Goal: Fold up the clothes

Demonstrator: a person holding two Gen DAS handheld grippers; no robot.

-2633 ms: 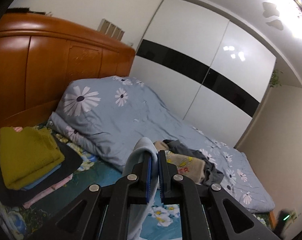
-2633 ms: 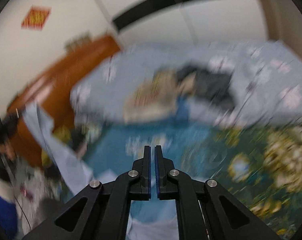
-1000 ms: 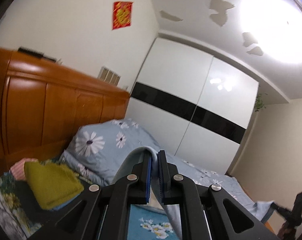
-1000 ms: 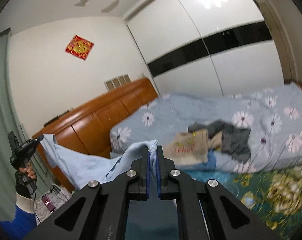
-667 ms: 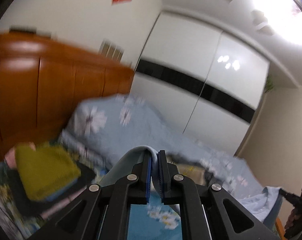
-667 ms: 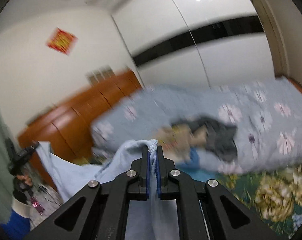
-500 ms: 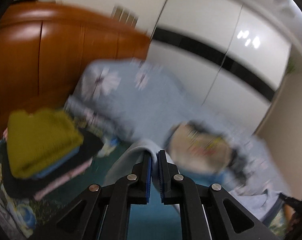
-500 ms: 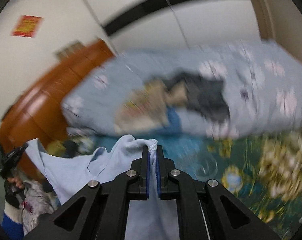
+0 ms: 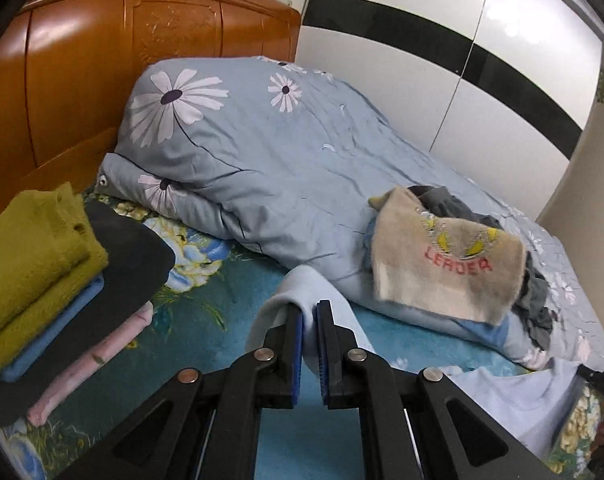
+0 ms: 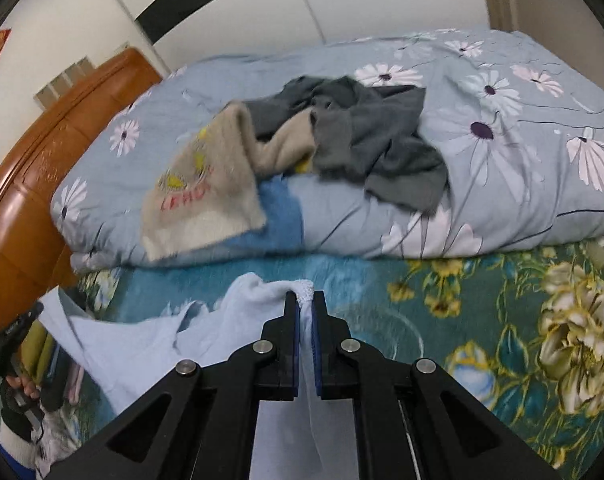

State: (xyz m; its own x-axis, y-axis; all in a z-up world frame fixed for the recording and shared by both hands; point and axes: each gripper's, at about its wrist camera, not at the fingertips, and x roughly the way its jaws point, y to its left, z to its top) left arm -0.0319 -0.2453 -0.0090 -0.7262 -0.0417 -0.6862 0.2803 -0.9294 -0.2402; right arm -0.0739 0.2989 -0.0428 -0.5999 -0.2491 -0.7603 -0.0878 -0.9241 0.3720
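Observation:
A light blue garment (image 9: 302,284) is pinched at one edge in my left gripper (image 9: 306,312), which is shut on it low over the teal floral bedsheet. My right gripper (image 10: 305,300) is shut on another edge of the same light blue garment (image 10: 142,340), which stretches leftward to the other gripper at the left edge of the right wrist view. The cloth also shows at the right of the left wrist view (image 9: 513,396).
A stack of folded clothes topped by an olive sweater (image 9: 26,248) sits at the left. A beige sweater (image 9: 441,264) and dark grey clothes (image 10: 365,132) lie on the rolled blue daisy duvet (image 9: 242,148). A wooden headboard (image 9: 102,60) and a wardrobe stand behind.
Both grippers have come down from high in the air to just above the bedsheet, carrying the light blue garment stretched between them.

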